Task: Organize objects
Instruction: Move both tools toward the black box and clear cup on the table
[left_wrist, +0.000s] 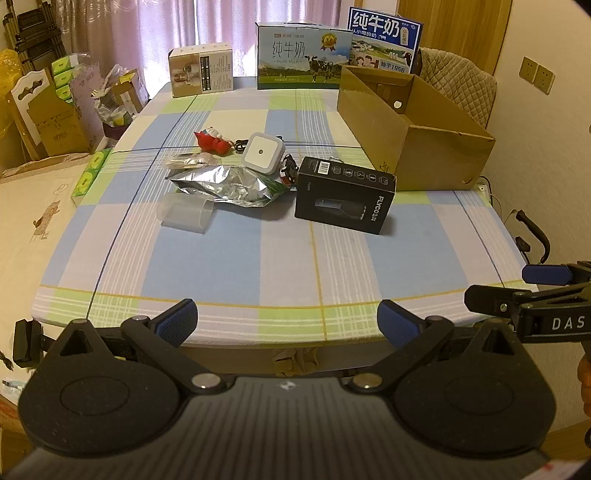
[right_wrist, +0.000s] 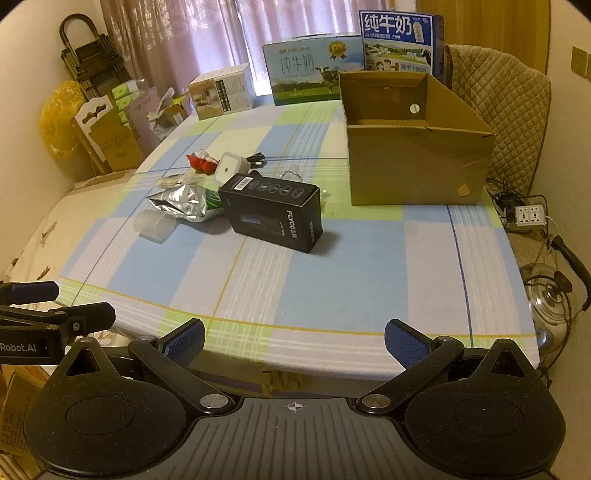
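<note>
Loose items lie mid-table on the checked cloth: a black FLYCO box (left_wrist: 345, 194) (right_wrist: 273, 212), a crumpled silver foil bag (left_wrist: 229, 184) (right_wrist: 184, 201), a clear plastic cup (left_wrist: 184, 214) (right_wrist: 155, 223) on its side, a white square night light (left_wrist: 263, 152) (right_wrist: 227, 170), a red toy figure (left_wrist: 212, 141) (right_wrist: 201, 162) and a black cable (right_wrist: 256, 159). An open brown cardboard box (left_wrist: 417, 147) (right_wrist: 410, 166) stands at the right. My left gripper (left_wrist: 286, 321) and my right gripper (right_wrist: 293, 341) both hang open at the near table edge, nothing between their fingers.
Milk cartons (left_wrist: 303, 55) (right_wrist: 397, 38) and a small white box (left_wrist: 201, 70) line the table's far edge. A quilted chair (right_wrist: 498, 107) stands behind the cardboard box. A power strip (right_wrist: 530, 214) and cables lie off the right side; bags and boxes crowd the left.
</note>
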